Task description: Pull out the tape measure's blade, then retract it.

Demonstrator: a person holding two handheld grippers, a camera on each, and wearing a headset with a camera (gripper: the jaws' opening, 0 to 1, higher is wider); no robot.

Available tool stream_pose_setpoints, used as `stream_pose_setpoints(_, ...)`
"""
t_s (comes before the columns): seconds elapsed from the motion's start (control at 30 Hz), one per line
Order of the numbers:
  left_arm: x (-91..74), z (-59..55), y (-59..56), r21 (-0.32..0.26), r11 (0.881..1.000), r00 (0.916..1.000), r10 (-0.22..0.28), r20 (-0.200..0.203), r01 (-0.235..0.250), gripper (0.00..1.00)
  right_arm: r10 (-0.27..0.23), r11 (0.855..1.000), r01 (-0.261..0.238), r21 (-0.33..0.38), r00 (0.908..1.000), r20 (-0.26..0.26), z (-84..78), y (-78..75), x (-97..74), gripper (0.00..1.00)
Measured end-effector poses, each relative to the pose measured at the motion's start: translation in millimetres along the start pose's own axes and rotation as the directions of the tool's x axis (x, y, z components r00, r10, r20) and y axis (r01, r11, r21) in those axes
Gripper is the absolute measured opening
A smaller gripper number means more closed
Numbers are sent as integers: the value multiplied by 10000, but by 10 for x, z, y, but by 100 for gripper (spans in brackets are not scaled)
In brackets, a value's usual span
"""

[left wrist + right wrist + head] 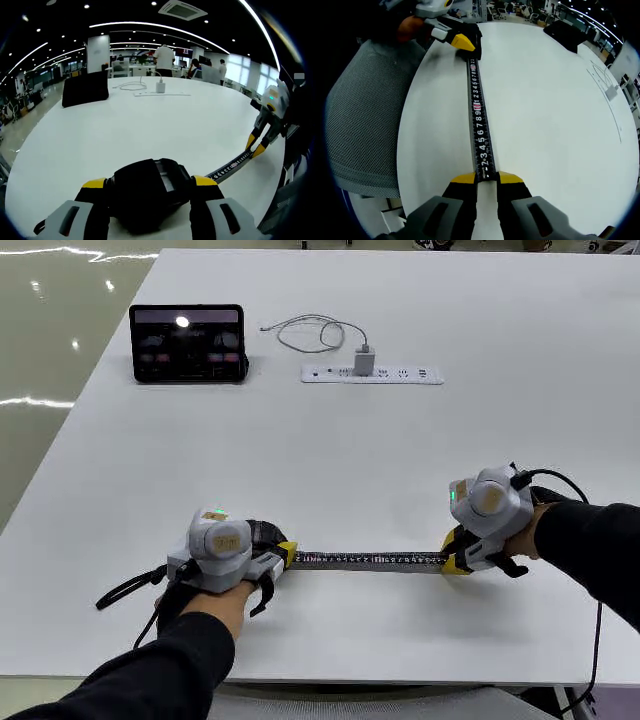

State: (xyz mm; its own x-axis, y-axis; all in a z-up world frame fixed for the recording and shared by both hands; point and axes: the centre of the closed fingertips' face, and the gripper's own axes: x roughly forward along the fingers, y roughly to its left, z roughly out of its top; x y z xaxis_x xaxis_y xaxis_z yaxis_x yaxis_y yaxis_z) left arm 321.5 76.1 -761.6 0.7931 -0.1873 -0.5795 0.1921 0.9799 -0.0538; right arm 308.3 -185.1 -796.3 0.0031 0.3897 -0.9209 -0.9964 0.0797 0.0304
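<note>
A black tape measure case (147, 192) sits on the white table near the front edge, clamped between the yellow-tipped jaws of my left gripper (283, 553). Its dark blade (368, 560) with white numbers runs flat along the table to my right gripper (450, 557), which is shut on the blade's end. In the right gripper view the blade (479, 130) stretches from the jaws (486, 177) up to the case (472, 42). The left gripper view has the right gripper (257, 145) at the far right, holding the blade tip.
A dark tablet (187, 342) stands at the back left of the table (330, 450). A white power strip (372, 373) with a plugged charger and coiled cable lies behind the middle. A grey mesh chair (367, 115) sits by the front edge. People stand far off (163, 59).
</note>
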Motion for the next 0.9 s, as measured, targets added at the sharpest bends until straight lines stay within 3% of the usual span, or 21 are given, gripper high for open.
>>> stream_pose_setpoints(0.9,10,-5,0,14,10000,10000,12,-27,-12,61,-32,9999,30,129,9999,104,113,-9,58,10)
